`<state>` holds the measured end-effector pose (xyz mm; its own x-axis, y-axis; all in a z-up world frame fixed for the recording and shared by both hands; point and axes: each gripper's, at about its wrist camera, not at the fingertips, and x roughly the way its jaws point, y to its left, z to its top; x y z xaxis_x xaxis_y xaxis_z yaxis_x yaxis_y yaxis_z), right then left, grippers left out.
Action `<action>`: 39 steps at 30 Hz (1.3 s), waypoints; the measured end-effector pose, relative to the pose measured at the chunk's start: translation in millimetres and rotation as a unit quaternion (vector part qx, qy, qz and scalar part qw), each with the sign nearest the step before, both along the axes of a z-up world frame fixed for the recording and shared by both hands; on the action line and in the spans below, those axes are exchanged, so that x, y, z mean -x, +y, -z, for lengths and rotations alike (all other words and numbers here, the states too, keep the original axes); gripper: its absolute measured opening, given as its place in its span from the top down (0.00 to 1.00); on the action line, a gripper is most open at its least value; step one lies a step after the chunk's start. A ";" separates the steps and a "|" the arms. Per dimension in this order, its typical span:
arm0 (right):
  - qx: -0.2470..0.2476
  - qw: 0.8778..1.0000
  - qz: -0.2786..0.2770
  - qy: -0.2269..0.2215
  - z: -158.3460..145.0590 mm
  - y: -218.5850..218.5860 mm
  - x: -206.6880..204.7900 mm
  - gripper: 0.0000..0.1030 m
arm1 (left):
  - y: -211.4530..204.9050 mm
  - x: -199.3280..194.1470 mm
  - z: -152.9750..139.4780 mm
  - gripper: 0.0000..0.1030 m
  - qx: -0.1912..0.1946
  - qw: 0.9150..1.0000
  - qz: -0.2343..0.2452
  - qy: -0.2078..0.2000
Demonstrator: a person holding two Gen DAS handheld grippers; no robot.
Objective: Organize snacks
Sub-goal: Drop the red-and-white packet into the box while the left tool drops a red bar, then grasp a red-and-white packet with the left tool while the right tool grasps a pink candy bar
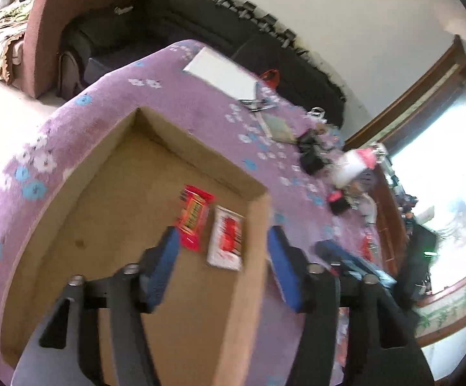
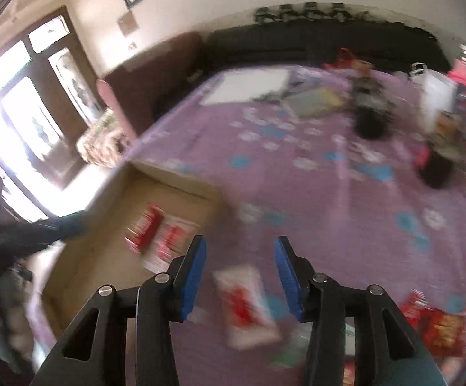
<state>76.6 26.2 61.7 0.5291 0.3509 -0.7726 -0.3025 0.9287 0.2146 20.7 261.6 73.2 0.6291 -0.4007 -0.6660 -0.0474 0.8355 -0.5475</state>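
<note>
Two snack packets, a red packet [image 1: 194, 217] and a white packet [image 1: 227, 238], are seen lying side by side in an open cardboard box [image 1: 175, 148] on a purple floral cloth [image 1: 104, 96]. The left gripper [image 1: 223, 251] is spread wide above them, empty. The right gripper [image 2: 240, 259] is likewise parted, empty, over another white packet [image 2: 245, 305] lying on the cloth beside the box.
</note>
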 end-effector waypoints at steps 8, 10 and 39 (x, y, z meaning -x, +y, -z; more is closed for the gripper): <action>0.001 0.998 -0.044 0.051 38.3 17.5 5.3 0.57 | -50.1 30.8 -13.6 0.44 -0.020 0.999 0.049 -0.014; 0.025 0.997 -0.051 0.053 46.4 30.4 6.8 0.69 | -57.3 36.7 -14.2 0.44 -0.030 0.998 0.054 -0.017; -0.070 0.987 0.146 -0.016 12.1 -191.1 116.4 0.56 | -194.0 61.3 66.9 0.44 -0.205 0.972 0.112 0.038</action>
<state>-39.9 -164.9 49.5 0.6471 0.2817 -0.7084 -0.0350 0.9392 0.3415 -40.5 67.6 6.3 0.4994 -0.2127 -0.8398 0.1335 0.9767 -0.1679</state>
